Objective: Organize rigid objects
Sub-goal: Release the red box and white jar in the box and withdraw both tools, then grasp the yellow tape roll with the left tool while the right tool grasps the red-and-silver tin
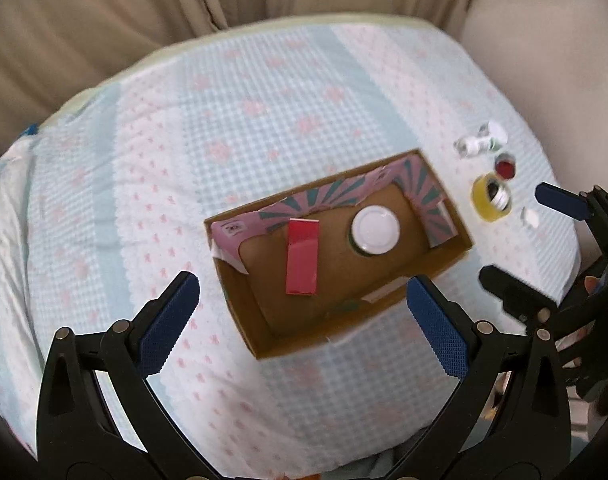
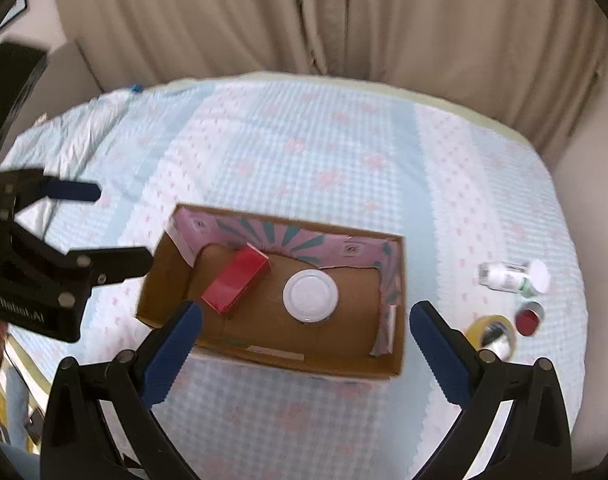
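A: How far along does the tidying look?

B: Partway, I'd judge. The open brown cardboard box (image 2: 396,364) with pink patterned flaps sits on the bed with the blue-and-pink checked cover (image 2: 304,140). Inside it lie a flat red rectangular carton (image 2: 235,282) and a jar with a round white lid (image 2: 310,295), apart from each other.

A: And what's left outside?

B: Four things to the box's right, on the cover: a small white plastic bottle lying on its side (image 2: 512,276), a small red-capped round container (image 2: 528,318), a yellow roll of tape (image 2: 490,334), and, seen only from the left wrist, a small white scrap (image 1: 530,217) I can't identify.

A: The tools?

B: The left tool (image 1: 299,316) hangs over the box, fingers spread wide, holding nothing. The right tool (image 2: 304,344) is likewise released and empty, above the box's near edge.
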`<state>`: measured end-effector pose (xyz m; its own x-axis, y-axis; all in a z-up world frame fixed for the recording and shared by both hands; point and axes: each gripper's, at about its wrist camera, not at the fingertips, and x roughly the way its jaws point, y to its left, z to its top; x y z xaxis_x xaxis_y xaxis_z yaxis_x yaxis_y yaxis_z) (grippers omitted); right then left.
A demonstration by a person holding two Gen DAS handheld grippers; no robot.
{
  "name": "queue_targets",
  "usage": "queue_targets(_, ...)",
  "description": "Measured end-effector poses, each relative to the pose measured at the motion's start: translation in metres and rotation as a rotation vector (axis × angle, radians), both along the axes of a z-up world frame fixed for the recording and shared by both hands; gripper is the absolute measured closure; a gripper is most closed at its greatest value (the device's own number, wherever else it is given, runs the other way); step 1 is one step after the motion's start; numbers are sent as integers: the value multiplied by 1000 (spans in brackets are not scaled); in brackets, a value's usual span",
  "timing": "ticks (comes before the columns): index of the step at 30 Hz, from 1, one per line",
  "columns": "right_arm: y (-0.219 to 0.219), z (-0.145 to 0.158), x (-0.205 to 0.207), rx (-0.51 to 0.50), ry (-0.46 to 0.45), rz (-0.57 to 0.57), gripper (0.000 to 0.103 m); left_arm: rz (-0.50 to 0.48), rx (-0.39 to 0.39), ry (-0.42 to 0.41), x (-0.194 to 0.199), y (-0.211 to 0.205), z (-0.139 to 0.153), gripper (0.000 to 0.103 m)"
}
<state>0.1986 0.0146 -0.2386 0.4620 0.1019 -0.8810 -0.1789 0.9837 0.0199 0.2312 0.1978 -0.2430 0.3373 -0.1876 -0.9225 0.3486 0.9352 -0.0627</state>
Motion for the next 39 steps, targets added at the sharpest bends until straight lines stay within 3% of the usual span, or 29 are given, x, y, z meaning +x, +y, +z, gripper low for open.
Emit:
queue_targets(9,-39,77,-42,11,-46,-182,0,54,-33,-152,-58,-13,71,0)
queue_targets(19,-135,128,-86,18,-137,-296,0,92,-102,-260,-110,-90,121,0)
queue_targets(26,-222,147,-100,-49,-200,-194,0,216,-128,-270,-142,-179,124,0)
queue_targets(30,-277,153,-101,-20,-230,-131,0,244,-111,-272,-150,-232,116,0)
queue_targets(35,-328,149,-97,-13,-240,-96,0,253,-135,-269,-153,-281,103,0)
queue_targets(39,-357,135,-91,9,-249,-84,0,207,-128,-265,-152,-315,78,0)
